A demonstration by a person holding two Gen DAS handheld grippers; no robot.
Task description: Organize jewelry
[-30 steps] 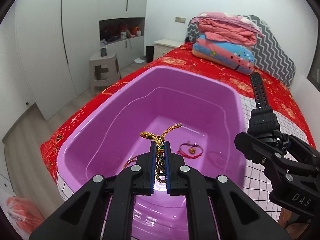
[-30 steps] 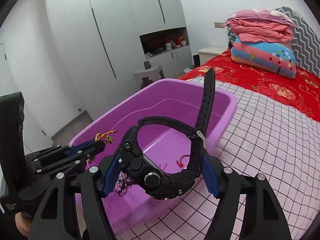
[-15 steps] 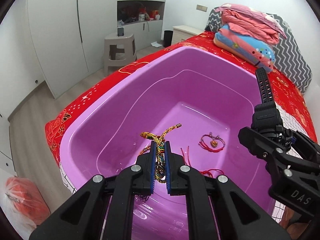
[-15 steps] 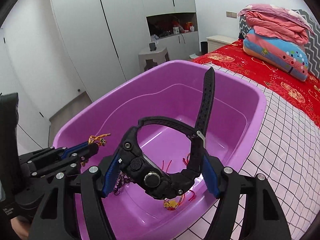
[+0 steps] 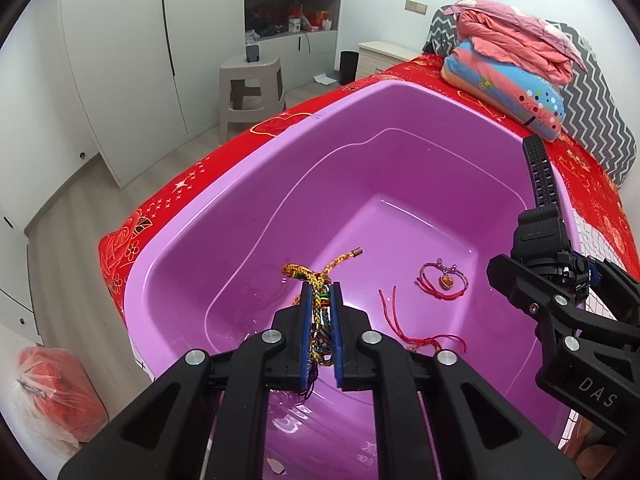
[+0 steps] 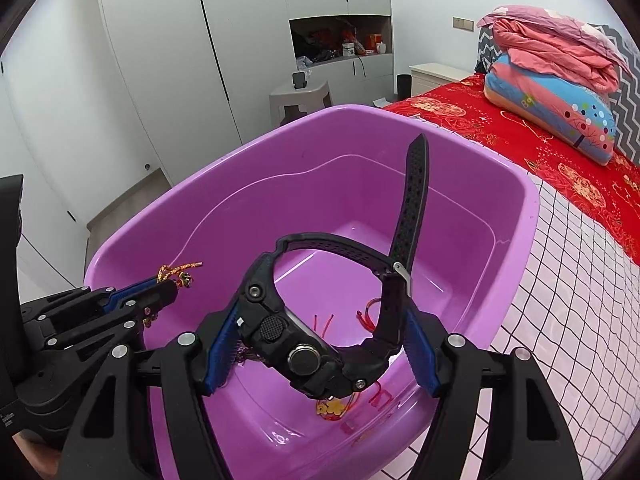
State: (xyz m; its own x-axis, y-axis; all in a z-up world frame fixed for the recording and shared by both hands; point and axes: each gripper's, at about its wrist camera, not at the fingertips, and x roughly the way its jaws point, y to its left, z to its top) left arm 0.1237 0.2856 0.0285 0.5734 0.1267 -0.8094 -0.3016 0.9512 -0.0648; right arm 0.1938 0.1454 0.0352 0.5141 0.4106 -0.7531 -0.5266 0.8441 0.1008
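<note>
A multicoloured braided bracelet (image 5: 320, 308) and black watch (image 6: 320, 344) hang over the purple tub (image 5: 256, 184).

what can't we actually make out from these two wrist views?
- Left wrist view: lower end of the braided bracelet, hidden between the left gripper pads, whose jaws are opening.
- Right wrist view: watch dial faces away; the watch in the right gripper covers the red cords on the purple basin floor.
- Both views: shelf niche items too small.

White wardrobes (image 5: 120, 60), grey stool (image 5: 250, 88), wood floor (image 5: 80, 200), red bed (image 6: 500, 128)
</note>
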